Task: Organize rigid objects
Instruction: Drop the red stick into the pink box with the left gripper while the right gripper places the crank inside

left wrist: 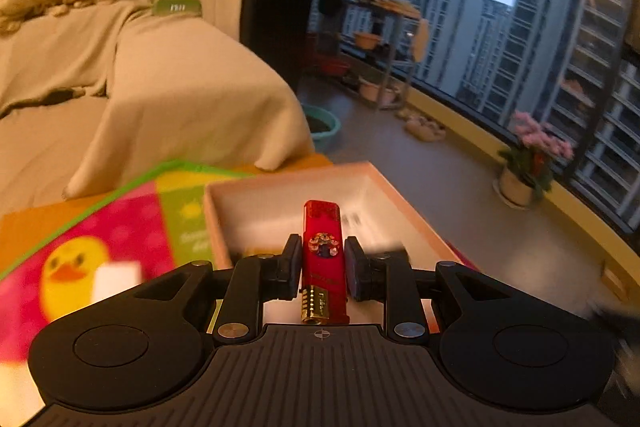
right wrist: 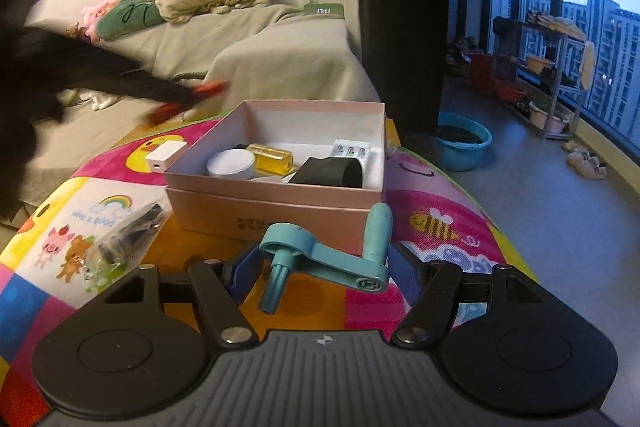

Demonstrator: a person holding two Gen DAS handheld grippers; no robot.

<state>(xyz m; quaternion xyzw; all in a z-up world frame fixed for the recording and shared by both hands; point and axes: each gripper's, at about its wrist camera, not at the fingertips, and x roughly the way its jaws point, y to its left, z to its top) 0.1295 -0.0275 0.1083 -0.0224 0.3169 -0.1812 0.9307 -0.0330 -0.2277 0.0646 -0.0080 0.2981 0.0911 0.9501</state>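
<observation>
Lighter [left wrist: 323,259] is sitting clamped in my left claw [left wrist: 322,263], long axis pointing straight ahead, metal end nearest me, over the pink box [left wrist: 384,187]. I'm gripping the teal crank handle [right wrist: 326,259] crosswise in my right claw [right wrist: 324,269], just before that box.

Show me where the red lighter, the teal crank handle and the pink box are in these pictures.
red lighter [left wrist: 323,247], left wrist view, on its decorated red body between the fingers.
teal crank handle [right wrist: 332,261], right wrist view, on the flat arm of the crank.
pink box [right wrist: 280,215], right wrist view, on its near outer wall.
</observation>
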